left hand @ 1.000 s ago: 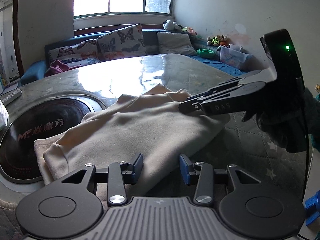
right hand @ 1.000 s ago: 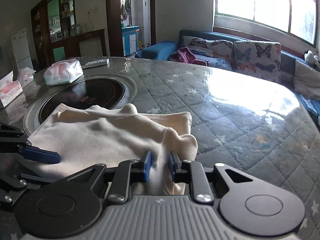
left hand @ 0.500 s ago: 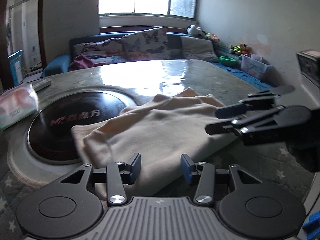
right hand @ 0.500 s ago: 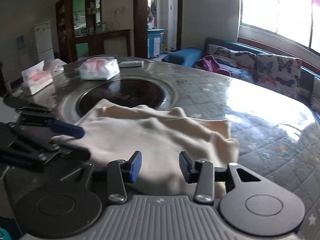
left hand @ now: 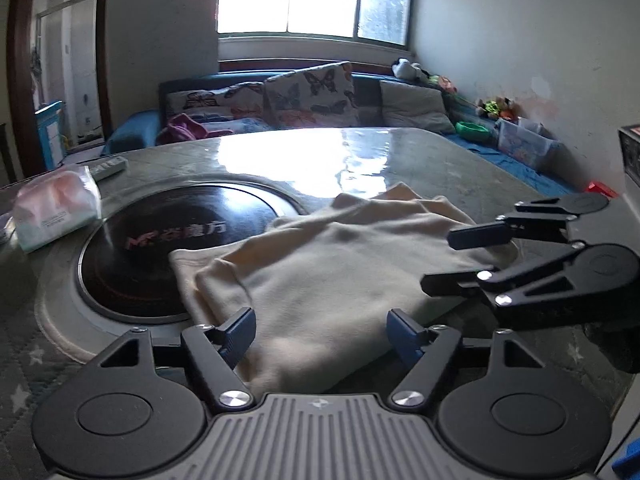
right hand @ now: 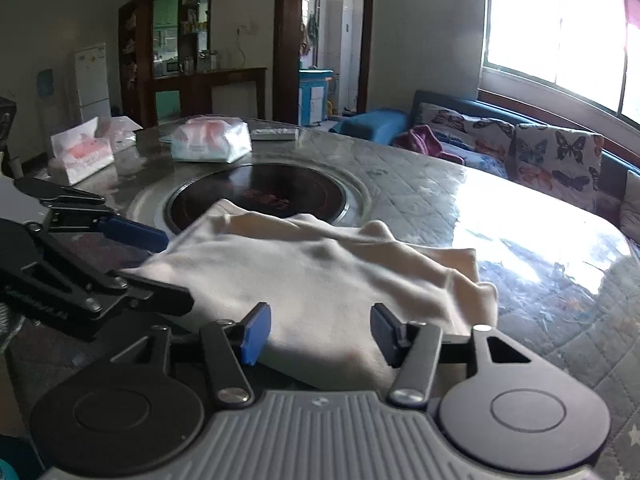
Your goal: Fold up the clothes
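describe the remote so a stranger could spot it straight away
Start at the round black cooktop sunk in the table. Beyond it, at the far edge, a wrapped tissue pack sits. The remote lies flat right of that pack: slim, pale and hard, unlike the soft, bulky tissues.

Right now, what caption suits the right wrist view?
Right tongs opening above a folded cream garment on the table.

Folded garment [left hand: 332,268] on table [left hand: 400,148] – partly over inset cooktop [left hand: 160,236], tissue pack [left hand: 56,208] behind.
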The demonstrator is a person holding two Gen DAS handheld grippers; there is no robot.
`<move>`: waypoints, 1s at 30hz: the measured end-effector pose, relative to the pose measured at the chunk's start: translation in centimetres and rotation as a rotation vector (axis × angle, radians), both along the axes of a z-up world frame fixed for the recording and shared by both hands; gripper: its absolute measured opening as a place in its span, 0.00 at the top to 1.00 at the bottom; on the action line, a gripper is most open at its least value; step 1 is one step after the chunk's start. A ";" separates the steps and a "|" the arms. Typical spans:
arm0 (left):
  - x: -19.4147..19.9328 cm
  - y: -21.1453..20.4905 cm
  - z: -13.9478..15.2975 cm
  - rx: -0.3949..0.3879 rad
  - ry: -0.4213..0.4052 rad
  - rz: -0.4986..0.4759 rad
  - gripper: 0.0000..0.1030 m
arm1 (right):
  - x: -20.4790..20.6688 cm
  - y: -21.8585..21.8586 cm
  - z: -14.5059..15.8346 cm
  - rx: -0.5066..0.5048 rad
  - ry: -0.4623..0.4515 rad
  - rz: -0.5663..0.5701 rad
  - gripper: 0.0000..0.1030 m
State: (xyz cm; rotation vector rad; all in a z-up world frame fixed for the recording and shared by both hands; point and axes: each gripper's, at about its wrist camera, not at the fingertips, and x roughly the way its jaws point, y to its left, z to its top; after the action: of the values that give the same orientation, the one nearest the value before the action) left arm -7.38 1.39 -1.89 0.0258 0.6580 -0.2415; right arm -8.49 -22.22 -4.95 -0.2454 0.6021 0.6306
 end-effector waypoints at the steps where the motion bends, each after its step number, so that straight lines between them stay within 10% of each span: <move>1: 0.1 0.2 -0.2 0.006 0.006 0.012 0.27 | 0.0 0.1 -0.1 -0.002 0.004 0.006 0.45; 30: 0.7 4.5 -0.2 -0.056 0.024 0.179 0.00 | 0.2 1.8 -1.3 -0.015 0.035 0.041 0.00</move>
State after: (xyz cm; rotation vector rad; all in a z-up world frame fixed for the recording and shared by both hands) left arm -6.65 5.90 -2.05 -0.0901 0.6725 -0.0873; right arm -8.28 -20.40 -6.29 -0.2615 0.6371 0.6711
